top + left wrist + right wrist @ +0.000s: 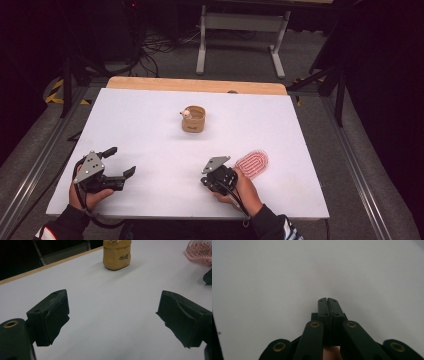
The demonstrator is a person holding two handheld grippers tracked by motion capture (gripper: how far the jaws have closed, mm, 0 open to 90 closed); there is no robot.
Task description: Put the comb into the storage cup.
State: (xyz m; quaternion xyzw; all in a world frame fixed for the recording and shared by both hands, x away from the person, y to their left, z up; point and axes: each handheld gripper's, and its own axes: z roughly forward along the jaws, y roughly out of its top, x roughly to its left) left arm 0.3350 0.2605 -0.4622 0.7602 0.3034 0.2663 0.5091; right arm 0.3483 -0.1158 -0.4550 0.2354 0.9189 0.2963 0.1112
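while the left gripper gapes empty, the right gripper's jaws press together.

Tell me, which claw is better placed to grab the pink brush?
Probably the right claw: the pink brush lies just beside it. But its jaws are shut and must open first. The left claw is open, yet farther away.

1 tan cup, 1 pink brush, 2 grippers: left gripper, right gripper.
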